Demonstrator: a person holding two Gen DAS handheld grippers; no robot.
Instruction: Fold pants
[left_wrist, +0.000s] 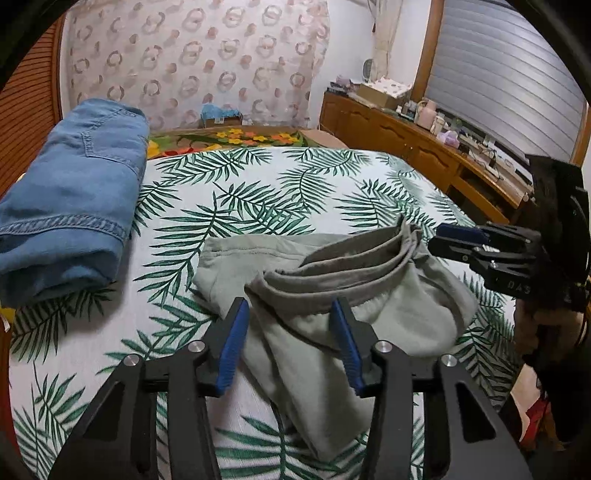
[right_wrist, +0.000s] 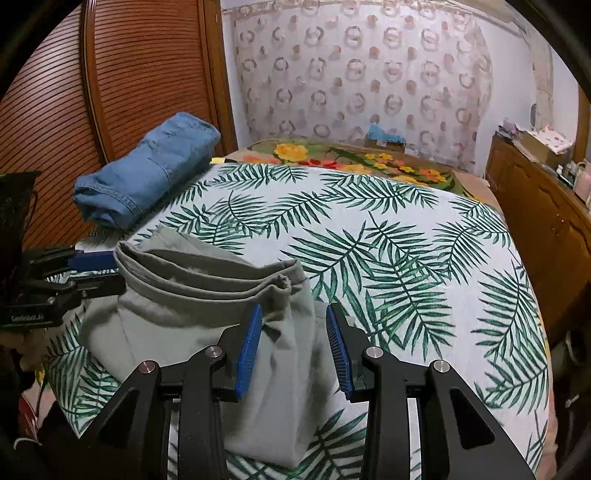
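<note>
Left wrist view: the pale grey-green cotton pants (left_wrist: 332, 295) lie bunched on the palm-leaf-print bed cover (left_wrist: 258, 192), near centre, partly doubled over. The left gripper (left_wrist: 291, 339) is spread open over them, gripping nothing.

Right wrist view: the right gripper (right_wrist: 293, 343) is likewise open. A folded blue denim garment (right_wrist: 147, 173) sits far left, seemingly finished; the final fold remains.

Lighting: even, soft indoor light, faint shadows; strong fisheye bending with black vignette at corners; slight motion blur, colours somewhat muted.
</note>
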